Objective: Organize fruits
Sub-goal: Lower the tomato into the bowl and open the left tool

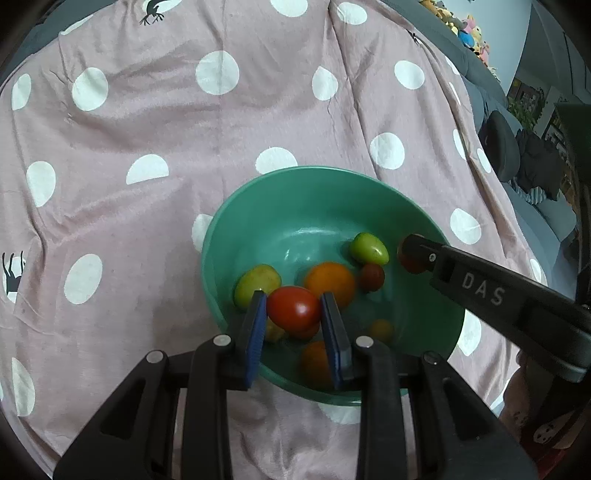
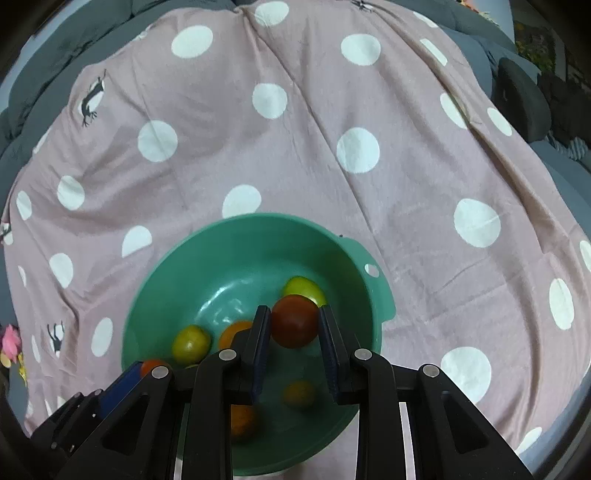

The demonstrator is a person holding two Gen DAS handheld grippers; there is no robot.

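Observation:
A green bowl sits on a pink polka-dot cloth and holds several small tomatoes: green, orange and dark red. My left gripper hangs over the bowl's near side, shut on a red tomato. In the right wrist view the same bowl lies below my right gripper, which is shut on a dark red tomato. A green tomato and orange ones rest inside. The right gripper's arm enters the left wrist view from the right.
The pink cloth covers a grey sofa whose cushions show at the edges. Soft toys sit at the far right. A pink object lies at the cloth's left edge. The bowl has a tab handle on its right rim.

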